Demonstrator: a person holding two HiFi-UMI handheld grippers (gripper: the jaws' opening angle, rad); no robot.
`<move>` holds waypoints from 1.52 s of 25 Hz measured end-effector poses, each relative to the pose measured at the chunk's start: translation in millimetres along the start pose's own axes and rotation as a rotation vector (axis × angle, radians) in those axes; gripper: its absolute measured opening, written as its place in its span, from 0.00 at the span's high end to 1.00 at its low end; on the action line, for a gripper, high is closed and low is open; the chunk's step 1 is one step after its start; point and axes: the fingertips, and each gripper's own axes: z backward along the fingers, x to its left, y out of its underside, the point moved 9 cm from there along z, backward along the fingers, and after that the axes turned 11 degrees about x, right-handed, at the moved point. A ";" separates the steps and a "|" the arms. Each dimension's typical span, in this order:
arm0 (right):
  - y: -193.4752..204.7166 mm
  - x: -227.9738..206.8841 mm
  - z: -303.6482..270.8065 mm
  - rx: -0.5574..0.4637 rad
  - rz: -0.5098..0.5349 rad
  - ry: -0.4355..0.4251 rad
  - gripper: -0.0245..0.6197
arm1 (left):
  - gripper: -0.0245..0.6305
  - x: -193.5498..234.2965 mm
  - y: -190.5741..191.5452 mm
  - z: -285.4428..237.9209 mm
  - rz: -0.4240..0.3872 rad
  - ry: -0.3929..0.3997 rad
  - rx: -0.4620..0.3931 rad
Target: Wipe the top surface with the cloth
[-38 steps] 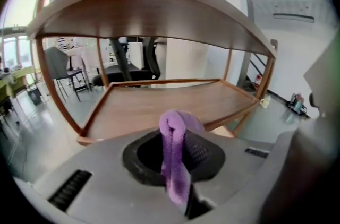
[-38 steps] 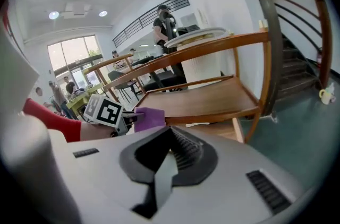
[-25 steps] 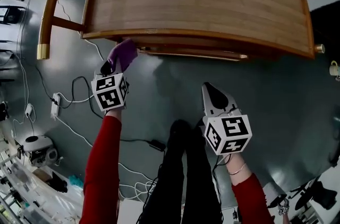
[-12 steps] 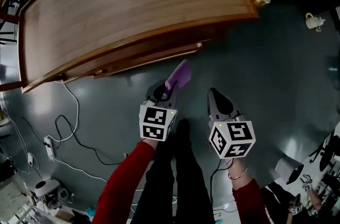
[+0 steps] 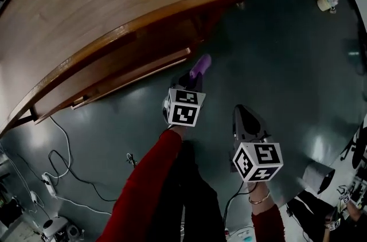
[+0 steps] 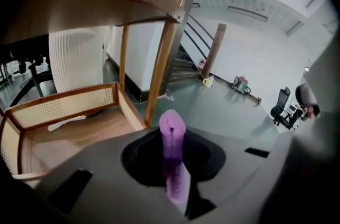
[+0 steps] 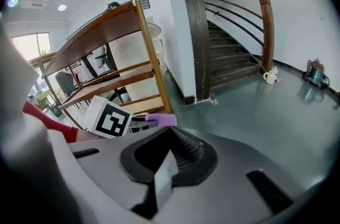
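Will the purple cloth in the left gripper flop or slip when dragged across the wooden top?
The purple cloth is a soft folded wad clamped in the left gripper, so it likely squashes under pressure. Only a short tip clears the jaws, so little flop. Its fuzzy look suggests grip, not slip.

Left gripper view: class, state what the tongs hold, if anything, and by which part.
The left tongs are shut on the purple cloth, clamped along its bunched length. Only a rounded folded end pokes beyond the tips.
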 end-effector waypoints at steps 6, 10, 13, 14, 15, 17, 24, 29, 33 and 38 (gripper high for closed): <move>8.8 0.2 -28.2 0.006 0.034 -0.018 0.95 | 0.88 38.4 16.8 -23.6 0.043 -0.062 0.010; -0.4 2.3 -48.3 0.024 0.084 -0.069 0.95 | 0.88 72.0 31.2 -19.0 0.076 -0.146 0.023; -13.8 16.7 -60.3 0.032 0.131 -0.118 0.95 | 0.88 110.0 49.2 8.5 0.107 -0.223 0.026; -17.9 24.7 -63.9 0.035 0.148 -0.138 0.95 | 0.88 124.5 59.4 23.0 0.126 -0.252 0.027; -21.3 34.5 -68.5 0.040 0.168 -0.161 0.95 | 0.88 140.4 72.6 40.0 0.151 -0.286 0.031; -25.2 57.8 -81.5 0.050 0.214 -0.212 0.95 | 0.88 176.5 105.0 76.9 0.204 -0.368 0.043; -33.0 126.1 -120.3 0.054 0.347 -0.329 0.95 | 0.88 279.2 203.7 183.7 0.360 -0.637 0.058; -33.1 149.4 -143.1 0.061 0.397 -0.355 0.95 | 0.88 309.8 232.9 217.1 0.444 -0.738 0.055; -29.6 159.1 -151.4 0.077 0.427 -0.355 0.95 | 0.88 313.6 239.6 225.2 0.472 -0.766 0.051; -26.2 164.3 -153.5 0.084 0.433 -0.346 0.95 | 0.88 315.4 240.4 226.4 0.485 -0.779 0.063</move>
